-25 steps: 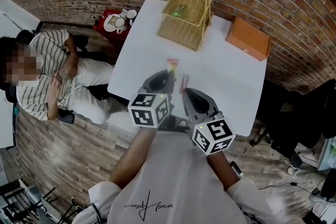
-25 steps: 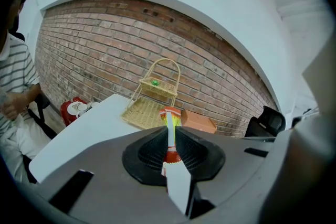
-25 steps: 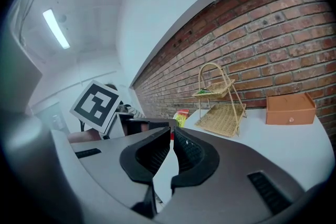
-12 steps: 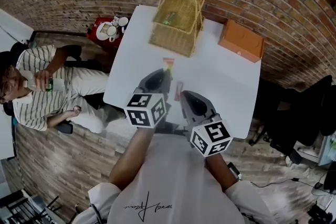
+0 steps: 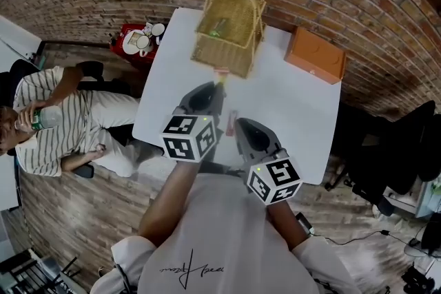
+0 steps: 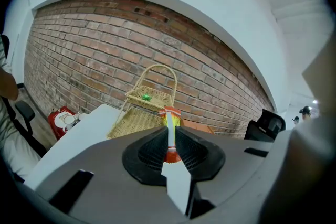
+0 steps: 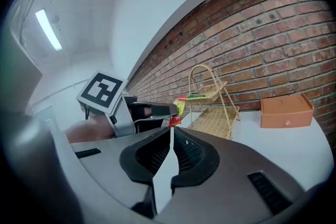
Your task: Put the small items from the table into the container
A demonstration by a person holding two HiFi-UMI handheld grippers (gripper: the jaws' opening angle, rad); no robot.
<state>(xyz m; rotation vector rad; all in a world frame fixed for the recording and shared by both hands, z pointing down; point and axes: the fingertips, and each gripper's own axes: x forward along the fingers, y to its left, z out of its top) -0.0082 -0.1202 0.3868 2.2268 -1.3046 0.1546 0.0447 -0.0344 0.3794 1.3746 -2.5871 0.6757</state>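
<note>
White table [image 5: 296, 107], brick behind: your left gripper [image 6: 169, 136] pinches a sachet [image 6: 170, 115], held toward the far wicker basket [image 5: 224, 55] for dropping in; right gripper [image 7: 171, 136] idle, jaws pressed together.

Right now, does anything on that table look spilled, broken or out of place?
Nothing stands out. The two-tier wicker basket stands upright on the white table, the orange box lies flat beside it, and the left tool grips a red-and-yellow sachet.

Basket [image 5: 231, 24] on table [image 5: 296, 122]; box [image 5: 315, 55] right.
</note>
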